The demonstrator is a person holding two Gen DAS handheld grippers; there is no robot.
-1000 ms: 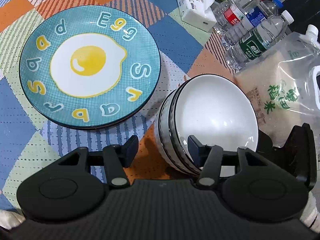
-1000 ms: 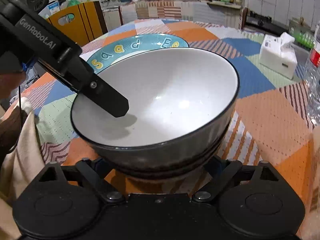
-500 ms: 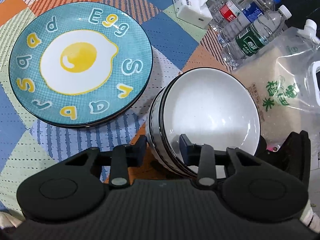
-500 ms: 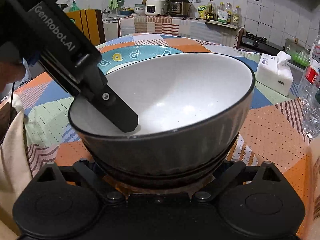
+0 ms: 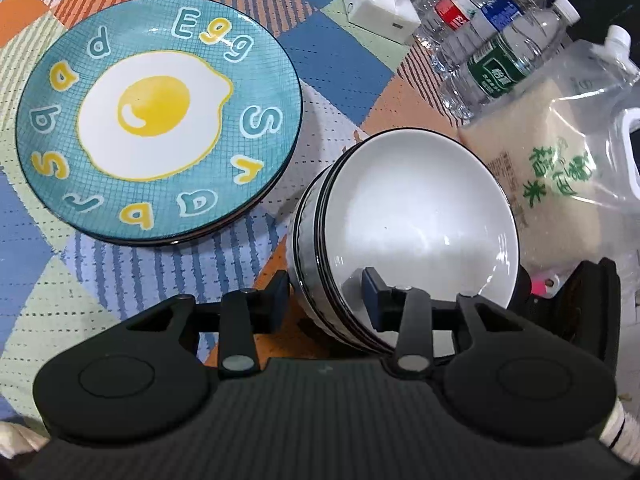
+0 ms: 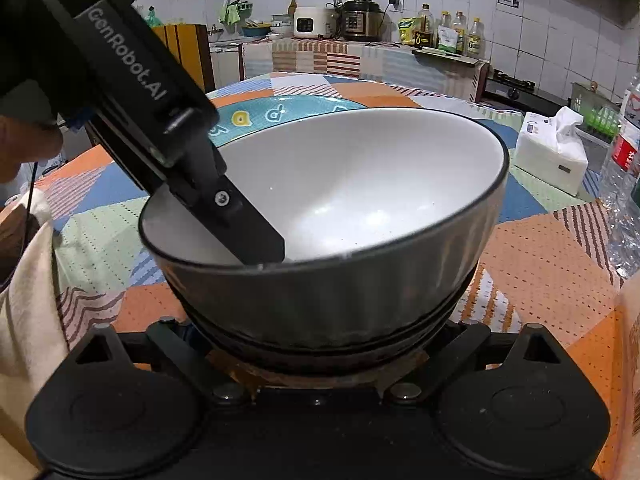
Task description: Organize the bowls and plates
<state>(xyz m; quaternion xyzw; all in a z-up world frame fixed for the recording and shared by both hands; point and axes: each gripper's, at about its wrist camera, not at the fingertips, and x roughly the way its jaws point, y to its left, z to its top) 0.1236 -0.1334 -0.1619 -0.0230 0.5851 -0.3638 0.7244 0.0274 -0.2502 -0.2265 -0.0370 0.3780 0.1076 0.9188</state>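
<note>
A stack of white bowls with dark ribbed outsides (image 5: 416, 224) sits tilted on the patchwork tablecloth, right of a teal plate stack with a fried-egg picture (image 5: 156, 120). My left gripper (image 5: 326, 300) straddles the near rim of the bowl stack, one finger inside the top bowl (image 6: 360, 200) and one outside, closing on the wall. In the right wrist view its finger (image 6: 256, 240) reaches into the bowl. My right gripper (image 6: 320, 344) holds the bowl stack from below at the base; its fingertips are hidden under the bowls.
Several water bottles (image 5: 500, 52), a tissue box (image 5: 380, 0) and a clear rice bag (image 5: 568, 168) lie right of and behind the bowls. A kitchen counter with appliances (image 6: 352, 20) stands beyond the table. A cloth sleeve (image 6: 28, 280) is at the left.
The left gripper has narrowed around the bowl rim and moved closer. The bowl stack has tilted and risen nearer the right wrist camera.
</note>
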